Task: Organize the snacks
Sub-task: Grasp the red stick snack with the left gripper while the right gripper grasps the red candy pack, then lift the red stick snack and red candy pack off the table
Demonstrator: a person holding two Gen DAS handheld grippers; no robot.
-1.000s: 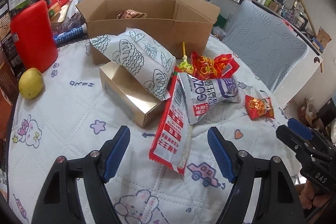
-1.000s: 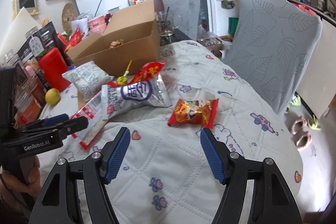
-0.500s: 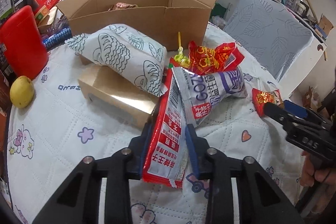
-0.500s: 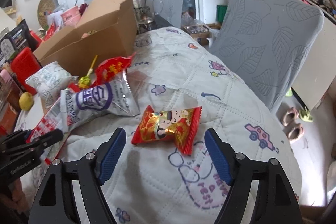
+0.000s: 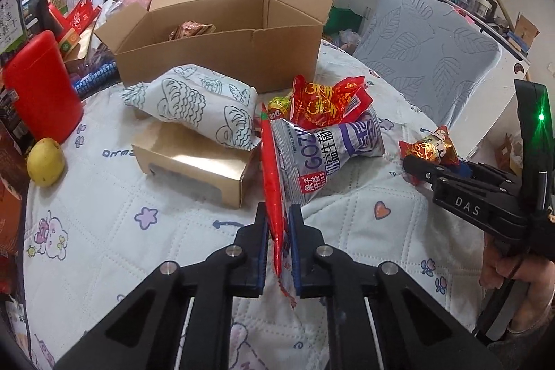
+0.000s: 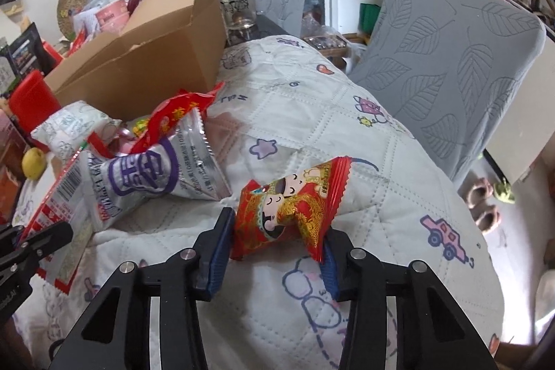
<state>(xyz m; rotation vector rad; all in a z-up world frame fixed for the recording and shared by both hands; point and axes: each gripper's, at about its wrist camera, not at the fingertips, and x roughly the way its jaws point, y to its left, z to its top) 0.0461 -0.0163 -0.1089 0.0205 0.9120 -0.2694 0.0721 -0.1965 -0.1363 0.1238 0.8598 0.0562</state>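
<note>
My left gripper [image 5: 277,231] is shut on the near end of a long, flat red-and-white snack packet [image 5: 272,169], which stands on edge between the pads. My right gripper [image 6: 275,248] has its jaws closing on a small red packet with a cartoon figure [image 6: 291,207]. The pads press on both of its sides and the packet buckles upward. This grip also shows in the left wrist view, at the right, on the small red packet [image 5: 430,144]. An open cardboard box [image 5: 222,58] stands at the back of the table with a brownish wrapper inside.
A silver-and-purple packet [image 5: 329,148], a crinkled red packet [image 5: 326,103], a white patterned bag [image 5: 197,106] and a gold carton [image 5: 194,162] lie before the box. A lemon [image 5: 45,158] and a red canister [image 5: 38,85] sit at the left. A grey chair [image 6: 451,51] stands behind the table.
Both grippers were open a second ago. The left closed onto the long red-and-white packet and tipped it on edge. The right moved forward to the small red packet and closed on it.
</note>
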